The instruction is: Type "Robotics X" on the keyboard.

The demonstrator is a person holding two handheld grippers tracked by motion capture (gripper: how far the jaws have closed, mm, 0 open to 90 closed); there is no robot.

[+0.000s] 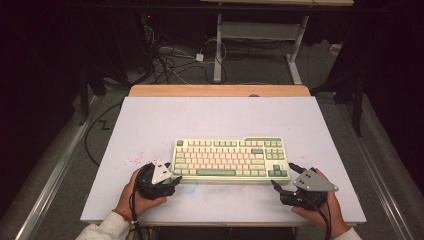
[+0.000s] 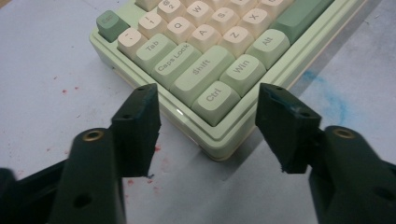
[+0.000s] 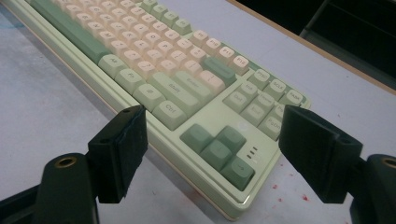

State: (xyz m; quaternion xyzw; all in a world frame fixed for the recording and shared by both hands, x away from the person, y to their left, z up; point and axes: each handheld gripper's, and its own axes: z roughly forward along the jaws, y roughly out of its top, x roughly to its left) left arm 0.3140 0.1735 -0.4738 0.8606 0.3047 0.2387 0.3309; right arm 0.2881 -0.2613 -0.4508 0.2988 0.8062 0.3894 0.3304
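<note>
- The left gripper (image 1: 172,184) sits at the near left corner of the green and cream keyboard (image 1: 230,159), its jaws spread wide and holding nothing.
- In the left gripper view that corner, with the Ctrl key (image 2: 215,96), lies between and just ahead of the two jaws; whether they touch the case, I cannot tell.
- The right gripper (image 1: 281,175) is at the opposite near corner, jaws wide apart and empty.
- The arrow keys (image 3: 218,150) lie between them.
- Red specks (image 1: 134,160) dot the white table (image 1: 210,117) beyond the left gripper.
</note>
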